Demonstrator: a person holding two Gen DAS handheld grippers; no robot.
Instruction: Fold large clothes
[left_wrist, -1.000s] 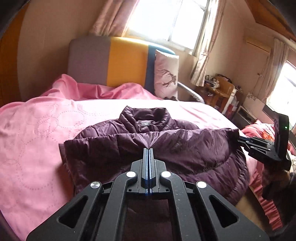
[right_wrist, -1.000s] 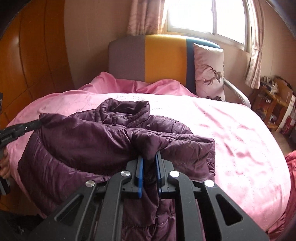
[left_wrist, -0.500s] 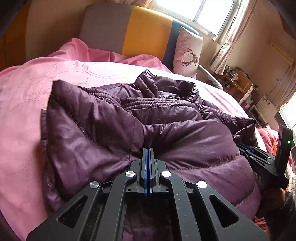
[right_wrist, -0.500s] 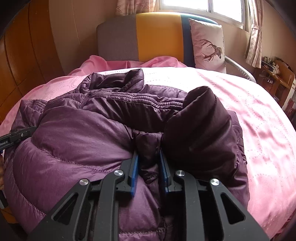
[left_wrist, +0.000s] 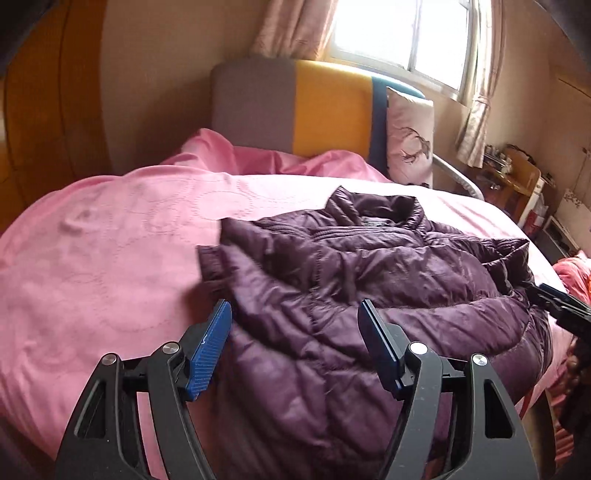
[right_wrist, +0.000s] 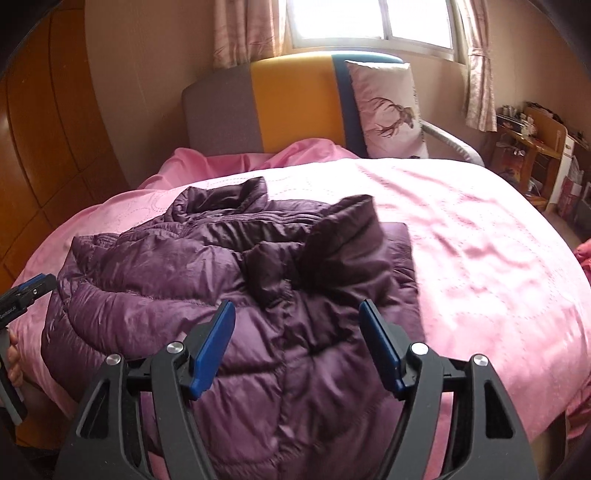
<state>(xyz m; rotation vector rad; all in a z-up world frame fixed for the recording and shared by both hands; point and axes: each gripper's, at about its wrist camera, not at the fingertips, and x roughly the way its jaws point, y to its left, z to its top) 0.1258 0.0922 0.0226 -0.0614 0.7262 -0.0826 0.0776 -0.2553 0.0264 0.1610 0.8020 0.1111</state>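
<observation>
A dark purple puffer jacket (left_wrist: 369, 280) lies folded over itself on the pink bed (left_wrist: 110, 266), its collar toward the headboard. My left gripper (left_wrist: 295, 310) hovers over the jacket's near left edge, its jaws opening, with the pads clear of the cloth. In the right wrist view the jacket (right_wrist: 184, 280) shows a sleeve end (right_wrist: 347, 229) flopped up on top. My right gripper (right_wrist: 297, 308) hangs above the near hem, jaws opening, nothing pressed between the pads. Each gripper shows at the edge of the other's view: the right one (left_wrist: 554, 299), the left one (right_wrist: 26, 295).
A grey, yellow and blue headboard (right_wrist: 280, 99) and a deer-print pillow (right_wrist: 388, 110) stand at the far end. Wooden wardrobe panels (right_wrist: 37, 147) line the left wall. A cluttered wooden desk (right_wrist: 532, 136) sits at the right. Pink bedspread (right_wrist: 480, 258) stretches right of the jacket.
Both grippers were shut on the jacket's hem, carried it forward over the body, then let go and pulled back. The jacket now lies doubled over with both sets of jaws wide.
</observation>
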